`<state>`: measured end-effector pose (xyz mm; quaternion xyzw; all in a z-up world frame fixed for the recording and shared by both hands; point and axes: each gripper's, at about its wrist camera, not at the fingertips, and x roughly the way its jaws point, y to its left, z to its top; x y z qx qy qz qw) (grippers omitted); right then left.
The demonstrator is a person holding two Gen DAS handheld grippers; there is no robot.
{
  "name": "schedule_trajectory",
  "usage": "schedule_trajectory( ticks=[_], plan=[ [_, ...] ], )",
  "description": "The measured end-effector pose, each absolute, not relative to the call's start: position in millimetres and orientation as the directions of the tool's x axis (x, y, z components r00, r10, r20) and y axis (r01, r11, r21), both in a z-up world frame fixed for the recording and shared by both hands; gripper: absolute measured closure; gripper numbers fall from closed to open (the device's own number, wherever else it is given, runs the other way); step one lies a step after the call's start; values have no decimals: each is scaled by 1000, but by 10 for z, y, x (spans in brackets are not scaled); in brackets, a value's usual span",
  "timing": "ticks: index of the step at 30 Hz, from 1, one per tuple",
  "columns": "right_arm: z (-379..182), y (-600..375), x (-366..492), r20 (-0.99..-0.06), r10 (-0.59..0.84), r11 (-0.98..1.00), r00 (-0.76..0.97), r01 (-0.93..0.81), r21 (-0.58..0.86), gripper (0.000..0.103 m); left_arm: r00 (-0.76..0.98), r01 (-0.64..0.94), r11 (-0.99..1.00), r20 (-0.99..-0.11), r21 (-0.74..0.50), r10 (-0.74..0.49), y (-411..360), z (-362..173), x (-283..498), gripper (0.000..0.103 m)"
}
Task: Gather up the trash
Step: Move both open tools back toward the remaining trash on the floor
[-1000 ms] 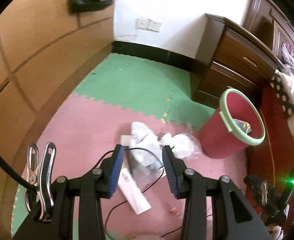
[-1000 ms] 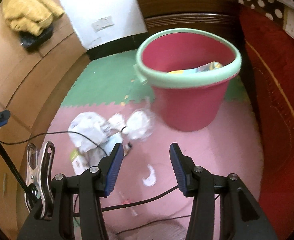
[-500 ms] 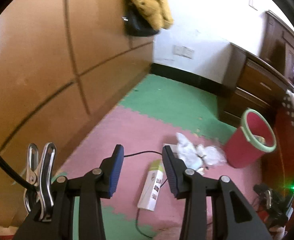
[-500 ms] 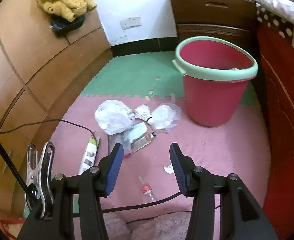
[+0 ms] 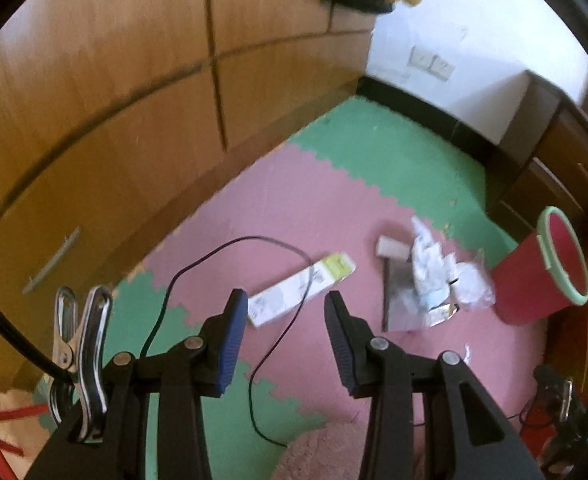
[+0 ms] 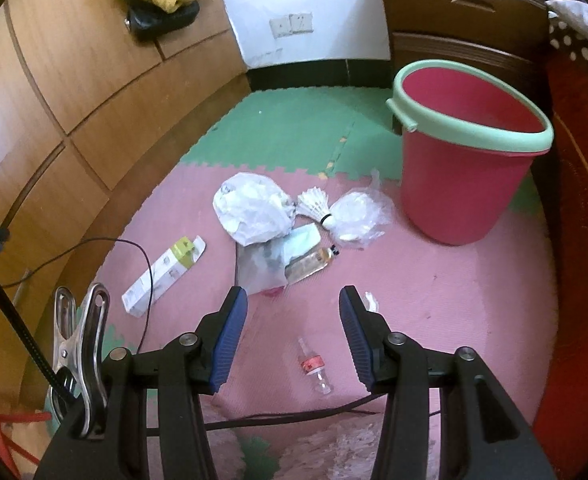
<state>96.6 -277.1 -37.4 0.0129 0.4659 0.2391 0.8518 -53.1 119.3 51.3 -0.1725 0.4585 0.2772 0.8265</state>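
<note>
White carton (image 5: 300, 292) flat, green end toward bin (image 5: 542, 272); both jaws apart, empty

Matt foam puzzle mat (image 6: 434, 288), smooth plastic red bucket (image 6: 462, 184) at two o'clock, glossy crinkled plastic bag (image 6: 254, 208), printed cardboard box (image 5: 298, 290), clear plastic vial (image 6: 314, 368), smooth wood-grain cupboard doors (image 5: 114, 92) at ten o'clock, shiny metal clip (image 6: 80, 340), ribbed matt gripper pads (image 6: 230, 332)

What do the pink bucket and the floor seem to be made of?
The bucket looks like smooth moulded plastic, with an even, slightly glossy wall and a mint rim. The floor looks like matte foam mat tiles, judging by the toothed interlocking seams.
</note>
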Motion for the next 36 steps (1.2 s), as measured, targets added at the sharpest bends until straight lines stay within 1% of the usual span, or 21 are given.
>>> schedule_trajectory(
  ticks=[3, 7, 12, 16, 19, 24, 32, 36],
  plan=[
    [-432, -2639, 1000, -801, 416, 881, 431, -409, 237, 54, 374, -669, 743, -872, -18, 316, 1381, 370, -584, 61],
    [-493, -2420, 1018, -817, 418, 867, 398, -443, 228, 54, 300, -769, 639, -882, 1, 363, 1786, 329, -870, 61],
    [-528, -2077, 1056, -821, 441, 837, 362, -497, 231, 54, 218, -885, 466, -862, 24, 458, 2313, 399, -1348, 61],
    [-573, -1820, 1077, -824, 455, 811, 337, -540, 227, 54, 185, -924, 382, -859, 13, 478, 2575, 329, -1590, 61],
    [-652, -1612, 1082, -834, 455, 789, 313, -576, 214, 54, 195, -926, 378, -873, -14, 447, 2678, 173, -1571, 61],
    [-824, -1242, 1140, -855, 447, 753, 264, -627, 201, 54, 235, -909, 409, -908, -79, 347, 2691, -209, -1304, 61],
    [-954, -696, 1277, -866, 452, 698, 215, -689, 193, 54, 241, -887, 444, -947, -127, 211, 2702, -832, -844, 61],
    [-1053, -460, 1399, -870, 454, 679, 191, -707, 199, 54, 241, -881, 451, -956, -143, 168, 2702, -1065, -718, 61]
  ],
)
